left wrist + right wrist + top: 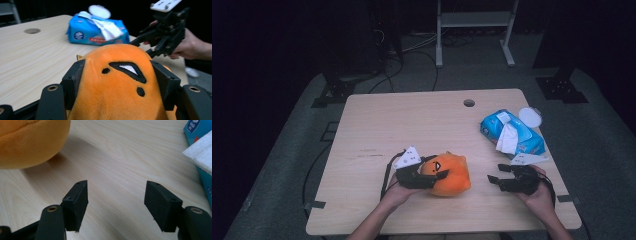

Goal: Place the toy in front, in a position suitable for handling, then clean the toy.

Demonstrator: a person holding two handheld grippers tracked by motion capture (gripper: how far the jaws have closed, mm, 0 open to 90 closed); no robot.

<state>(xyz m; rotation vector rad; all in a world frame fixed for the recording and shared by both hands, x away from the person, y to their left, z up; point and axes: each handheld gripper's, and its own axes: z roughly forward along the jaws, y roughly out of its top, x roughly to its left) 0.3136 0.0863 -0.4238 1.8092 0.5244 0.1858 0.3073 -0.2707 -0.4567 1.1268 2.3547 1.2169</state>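
**Left gripper clamps the orange plush; right waits open beside it**

The plush [451,174], a round orange toy with a stitched black face, sits at the near middle of the table [412,120]. The left gripper [432,175] has its jaws pressed into the toy's two sides; in the left gripper view the black pads dent the fabric on either flank of the plush [117,85], with the embroidered eye and dots facing up between them. The person's left hand [396,192] comes in from the near edge behind it.

The right gripper [495,181] rests low to the right of the toy, a strip of bare wood between them. Its jaws stand well apart with nothing between them; the right gripper view looks past its gripper [115,197] onto plain wood, with the plush [30,142] bulging in at the upper left. The right hand [539,195] holds it near the table's right side.

Beyond the right gripper lies a blue wipes pack [511,132], its round white lid flipped open and a white wipe [508,139] hanging out of the top. It is near the right gripper, apart from the toy. Farther back a cable hole [469,103] is cut into the tabletop. Around the table the floor is dark, with cables [412,55] trailing behind and a grey frame [474,25] standing at the back.
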